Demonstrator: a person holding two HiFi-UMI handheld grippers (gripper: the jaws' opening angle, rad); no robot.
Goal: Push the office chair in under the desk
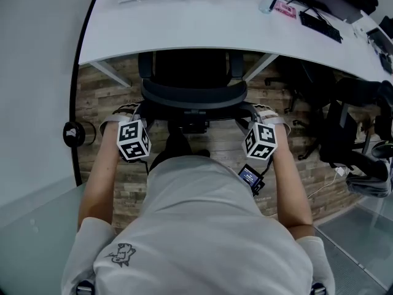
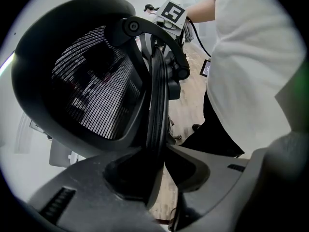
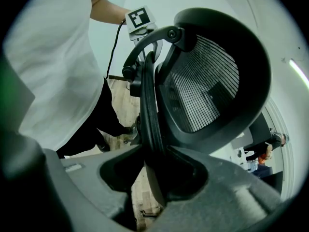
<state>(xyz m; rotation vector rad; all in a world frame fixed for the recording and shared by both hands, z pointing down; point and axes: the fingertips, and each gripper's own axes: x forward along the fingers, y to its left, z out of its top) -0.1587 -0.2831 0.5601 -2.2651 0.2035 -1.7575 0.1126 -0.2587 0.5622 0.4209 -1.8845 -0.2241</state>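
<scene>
The office chair (image 1: 190,69) sits mostly under the tabletop (image 1: 202,29) (backrest (image 1: 193,94) just outside), jaws of left gripper (image 1: 130,128) and right gripper (image 1: 261,131) clamped part-closed on its rim; a short push remains.

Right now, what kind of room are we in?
Most likely an office. A long white desk has a keyboard on it, a black office chair stands at it, and other chairs stand further along the same desk.
</scene>
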